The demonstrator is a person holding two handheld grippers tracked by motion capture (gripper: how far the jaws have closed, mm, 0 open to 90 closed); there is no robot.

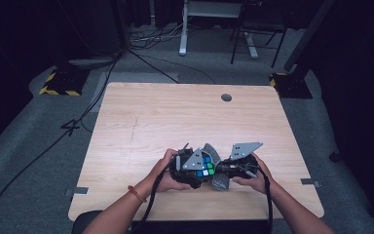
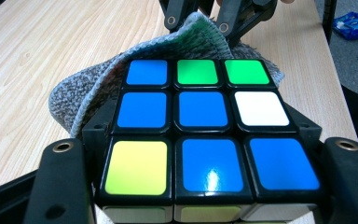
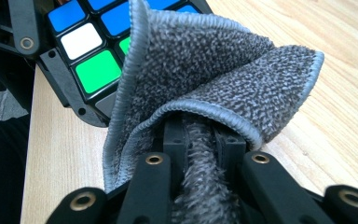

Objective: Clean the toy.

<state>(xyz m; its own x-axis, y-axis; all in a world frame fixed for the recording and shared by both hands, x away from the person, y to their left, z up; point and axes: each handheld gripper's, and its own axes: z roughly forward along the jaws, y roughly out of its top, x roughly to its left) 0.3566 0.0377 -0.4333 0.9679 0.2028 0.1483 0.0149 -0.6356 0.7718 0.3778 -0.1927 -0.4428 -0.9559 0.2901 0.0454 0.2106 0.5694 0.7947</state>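
High view first: your two hands meet near the front edge of the wooden table [image 1: 141,122], the left gripper [image 1: 191,168] and the right gripper [image 1: 229,170] almost nose to nose. Between them sits the puzzle cube [image 1: 206,165], coloured face up, with the grey cloth [image 1: 215,158] curling around its far side.

Your left jaws are clamped on the cube, one on each flank, holding it just above the table. Your right jaws are pinched tight on a fold of the cloth, the pile bunched between them.

This looks like a wipe of the cube. To do it well, keep the left hand still and firm so the cube cannot twist, and let the right hand carry the cloth across the face in one flat pass. Lead with the broad fold, not the stitched hem, and watch that the cloth does not snag on the left jaws.

The left gripper view gives you the whole face of the cube [image 2: 205,135]: mostly blue, two green, one white, one yellow, with the cloth [image 2: 84,93] draped behind it. The right gripper view shows what that one cannot: how the cloth [image 3: 214,79] sits in your pinch, and its edge already lapping over a corner of the cube [image 3: 93,51].
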